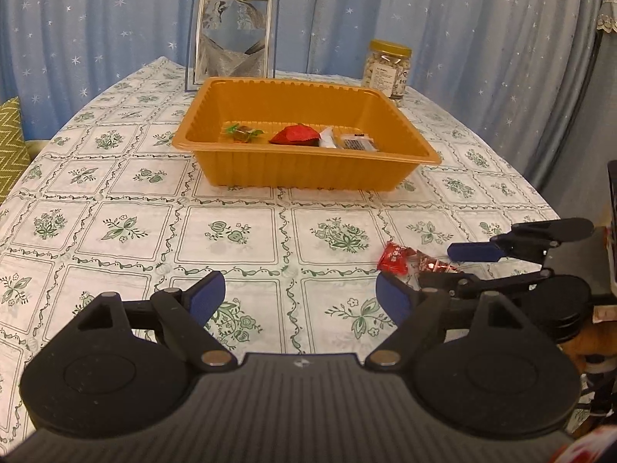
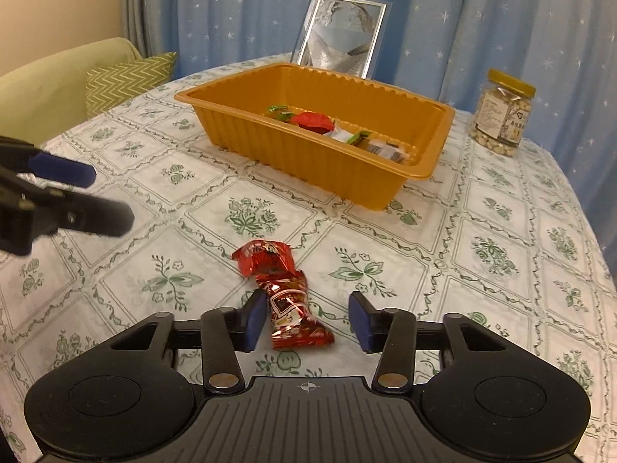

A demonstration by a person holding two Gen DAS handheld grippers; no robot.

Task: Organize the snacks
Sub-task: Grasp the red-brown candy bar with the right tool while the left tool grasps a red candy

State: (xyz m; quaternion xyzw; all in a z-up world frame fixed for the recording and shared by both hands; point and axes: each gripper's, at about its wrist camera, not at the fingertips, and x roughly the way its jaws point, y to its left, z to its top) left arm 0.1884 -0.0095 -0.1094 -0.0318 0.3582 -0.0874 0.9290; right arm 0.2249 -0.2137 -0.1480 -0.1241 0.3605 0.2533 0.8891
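Observation:
An orange plastic tray stands on the table and holds several wrapped snacks, among them a red packet. Two red wrapped snacks lie on the cloth: one farther out, one between my right gripper's pads. My right gripper is open around that nearer snack, low over the table. My left gripper is open and empty, to the left of both snacks.
A jar of nuts stands at the back right. A framed picture stands behind the tray. A green cushion and sofa lie beyond the table's left edge.

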